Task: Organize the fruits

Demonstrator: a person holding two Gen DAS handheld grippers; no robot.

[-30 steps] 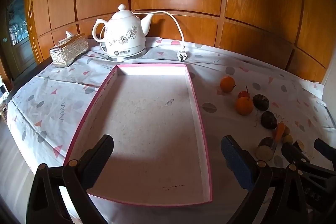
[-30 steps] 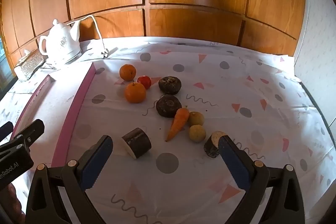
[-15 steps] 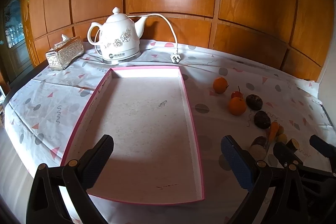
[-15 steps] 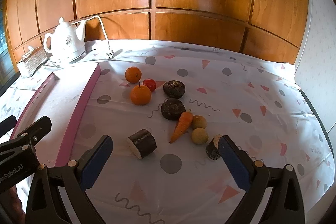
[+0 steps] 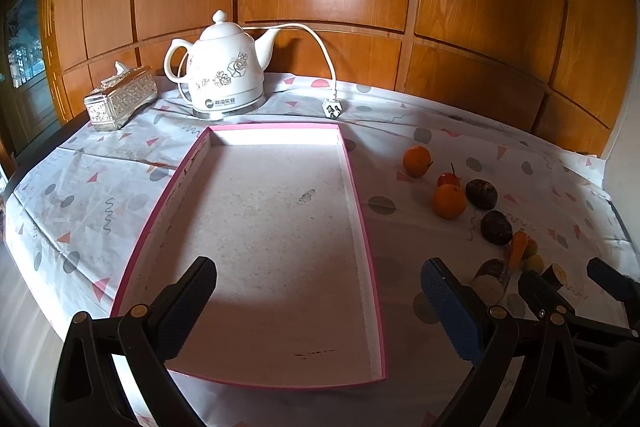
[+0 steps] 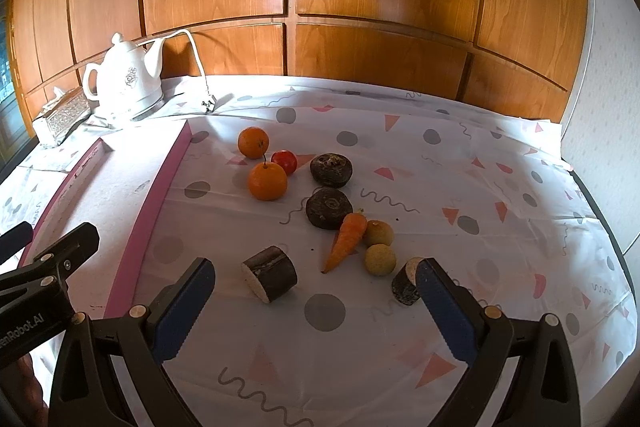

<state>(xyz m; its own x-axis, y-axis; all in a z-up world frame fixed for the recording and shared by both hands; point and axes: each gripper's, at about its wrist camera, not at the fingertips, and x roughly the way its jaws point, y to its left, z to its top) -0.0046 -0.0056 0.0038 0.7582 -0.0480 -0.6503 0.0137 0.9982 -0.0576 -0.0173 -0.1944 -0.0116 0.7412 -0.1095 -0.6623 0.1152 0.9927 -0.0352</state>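
A pink-rimmed shallow tray (image 5: 362, 211) lies empty on the table; its side wall shows in the right wrist view (image 6: 160, 195). To its right lie two oranges (image 6: 267, 181) (image 6: 253, 142), a small red fruit (image 6: 284, 161), two dark round fruits (image 6: 331, 169) (image 6: 329, 207), a carrot (image 6: 346, 240), two small yellowish fruits (image 6: 379, 259) and two dark cut cylinders (image 6: 270, 273) (image 6: 405, 286). My left gripper (image 5: 316, 295) is open and empty over the tray's near end. My right gripper (image 6: 312, 295) is open and empty, above the cloth just short of the cut cylinders.
A white kettle (image 5: 224, 77) with its cord and plug (image 5: 332, 107) stands behind the tray. A silver tissue box (image 5: 120, 99) is at the back left. Wood panelling backs the table. The table edge runs along the right (image 6: 600, 219).
Both grippers have drawn back and risen a little, so the tray and the fruit sit farther off. Nothing on the table has moved. Both grippers stay open.
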